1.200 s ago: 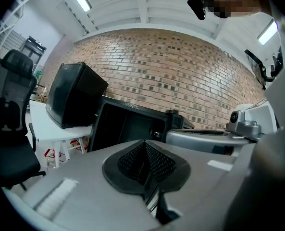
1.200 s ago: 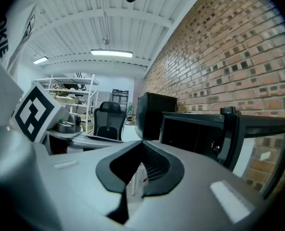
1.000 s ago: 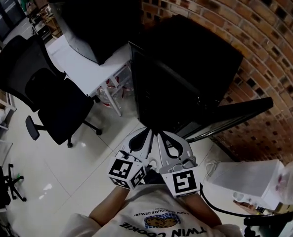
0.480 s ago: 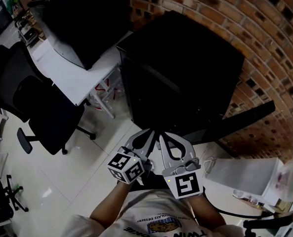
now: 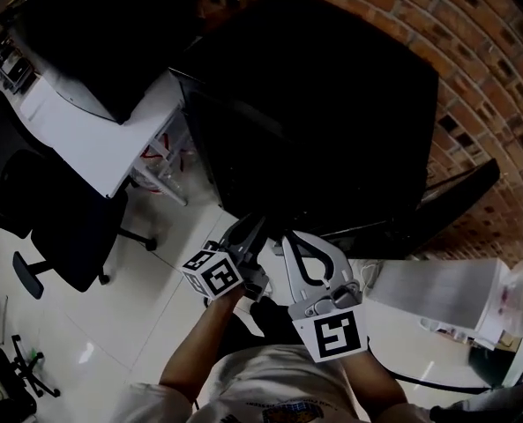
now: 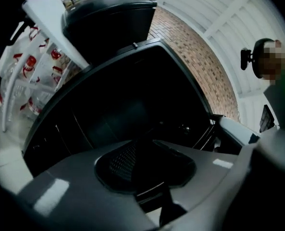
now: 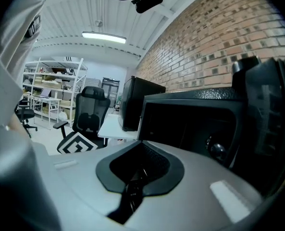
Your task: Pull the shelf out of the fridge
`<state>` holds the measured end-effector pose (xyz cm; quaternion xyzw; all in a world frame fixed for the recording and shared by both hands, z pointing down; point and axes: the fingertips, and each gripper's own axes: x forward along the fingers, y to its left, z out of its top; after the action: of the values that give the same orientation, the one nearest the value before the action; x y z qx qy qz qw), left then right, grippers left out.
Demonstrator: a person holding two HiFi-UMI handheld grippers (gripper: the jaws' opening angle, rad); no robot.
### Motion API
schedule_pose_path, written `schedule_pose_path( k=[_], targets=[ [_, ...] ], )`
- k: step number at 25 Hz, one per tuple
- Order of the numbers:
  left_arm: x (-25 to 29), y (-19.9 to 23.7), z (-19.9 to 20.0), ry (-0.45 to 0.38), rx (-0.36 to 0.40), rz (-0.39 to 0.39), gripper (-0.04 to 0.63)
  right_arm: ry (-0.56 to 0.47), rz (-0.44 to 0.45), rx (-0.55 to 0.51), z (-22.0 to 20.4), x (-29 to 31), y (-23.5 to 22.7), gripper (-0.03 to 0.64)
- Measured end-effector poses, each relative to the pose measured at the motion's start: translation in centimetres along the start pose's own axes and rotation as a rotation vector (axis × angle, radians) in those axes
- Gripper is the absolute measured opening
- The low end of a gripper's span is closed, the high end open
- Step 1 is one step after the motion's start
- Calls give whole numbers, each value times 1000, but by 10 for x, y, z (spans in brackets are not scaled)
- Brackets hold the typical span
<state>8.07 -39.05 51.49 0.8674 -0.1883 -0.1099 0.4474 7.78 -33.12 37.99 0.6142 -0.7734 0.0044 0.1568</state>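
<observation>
Shelf: inside the open fridge [image 5: 332,86], lost in the dark cavity; we cannot pick out its front edge. Left gripper [image 6: 136,143] jaws have just been opening, now a narrow gap with nothing between them. Right gripper [image 7: 140,144] jaws together, empty. Our judgement: widen the left, enter level, clamp the shelf lip, pull straight. Door [image 5: 459,196] stands to the right, table [image 5: 85,135] to the left. The floor [image 5: 155,298] before the fridge leaves room to draw back.

You held one left gripper [image 5: 254,226] and one right gripper [image 5: 289,238]; you faced one fridge [image 5: 332,104], one table [image 5: 76,139], two chairs [image 5: 41,192] [image 5: 14,373] and one bag [image 5: 429,293].
</observation>
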Motion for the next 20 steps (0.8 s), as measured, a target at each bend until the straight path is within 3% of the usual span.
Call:
schedule_pose_path(
  k=[10,15,20],
  targets=[
    [41,84,-23,-36,-187,1,141,52,13,-8,-26,13,-4,5],
    [59,125,-34,-49,-262,41,180,98,45,-45,-38,20,1,5],
    [74,146,-41,-61,-372,10,209,125,73,-72,-47,32,9,5]
  ],
)
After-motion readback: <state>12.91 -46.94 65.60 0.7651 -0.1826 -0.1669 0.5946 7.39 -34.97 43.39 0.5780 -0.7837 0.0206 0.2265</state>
